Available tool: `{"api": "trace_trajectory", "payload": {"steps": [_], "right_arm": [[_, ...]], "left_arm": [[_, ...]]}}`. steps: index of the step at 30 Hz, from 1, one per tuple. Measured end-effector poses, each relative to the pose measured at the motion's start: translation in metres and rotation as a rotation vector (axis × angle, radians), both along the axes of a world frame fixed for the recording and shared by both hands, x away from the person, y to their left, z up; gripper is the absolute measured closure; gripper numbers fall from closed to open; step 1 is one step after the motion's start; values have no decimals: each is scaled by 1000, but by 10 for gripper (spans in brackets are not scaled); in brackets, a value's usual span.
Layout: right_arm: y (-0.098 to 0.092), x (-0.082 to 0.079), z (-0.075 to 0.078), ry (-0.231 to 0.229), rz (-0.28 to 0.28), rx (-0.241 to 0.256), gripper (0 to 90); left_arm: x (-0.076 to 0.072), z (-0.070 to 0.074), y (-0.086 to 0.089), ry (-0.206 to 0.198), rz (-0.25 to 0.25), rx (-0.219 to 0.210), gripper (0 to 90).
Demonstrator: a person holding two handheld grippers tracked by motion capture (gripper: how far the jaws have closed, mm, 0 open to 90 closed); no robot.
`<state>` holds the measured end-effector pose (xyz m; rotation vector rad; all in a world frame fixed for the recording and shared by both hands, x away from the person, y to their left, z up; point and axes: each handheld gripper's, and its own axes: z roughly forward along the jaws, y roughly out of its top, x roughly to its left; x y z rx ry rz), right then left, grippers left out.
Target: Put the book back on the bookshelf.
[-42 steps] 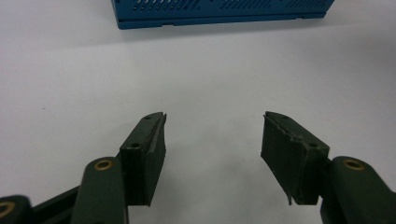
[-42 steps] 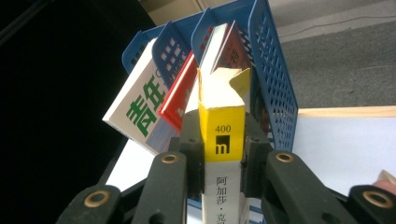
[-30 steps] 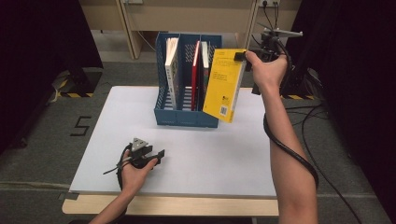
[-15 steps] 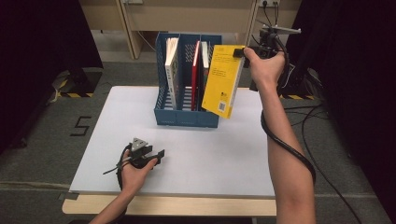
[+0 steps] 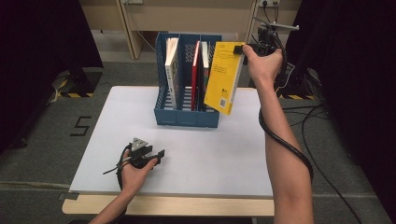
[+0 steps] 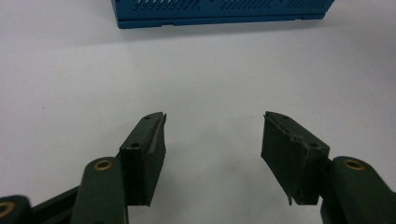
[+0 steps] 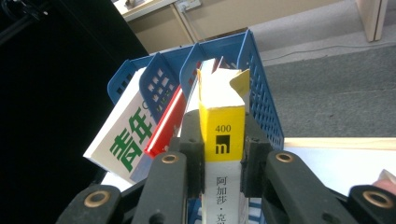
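Lifted higher, the yellow book (image 5: 224, 77) hangs clamped in the right tongs (image 7: 223, 161) above the blue rack (image 5: 187, 116) for slotting in, while the left tongs (image 6: 212, 144) rest agape on the tabletop (image 5: 210, 158).

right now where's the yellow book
High view: the yellow book hangs clamped in the right gripper, above the blue rack's right end, off the table.

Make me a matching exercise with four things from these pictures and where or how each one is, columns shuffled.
Things:
1. yellow book
2. left gripper
3. red book
4. blue rack

States:
A. stands on the white table
B. open, low over the table
C. clamped in the right gripper, held in the air
D. upright inside a rack compartment

Pairs: 1-C, 2-B, 3-D, 4-A
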<state>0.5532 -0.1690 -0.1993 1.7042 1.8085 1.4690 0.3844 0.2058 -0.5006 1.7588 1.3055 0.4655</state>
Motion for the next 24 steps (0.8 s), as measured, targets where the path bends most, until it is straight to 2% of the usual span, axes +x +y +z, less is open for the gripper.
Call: {"api": "trace_trajectory", "payload": {"steps": [11, 24], "right_arm": [[11, 4, -3, -29, -10, -59, 762], [17, 10, -8, -47, -16, -68, 761]], "left_arm": [[0, 0, 0, 2, 0, -1, 389], [-1, 0, 1, 1, 0, -2, 388]]}}
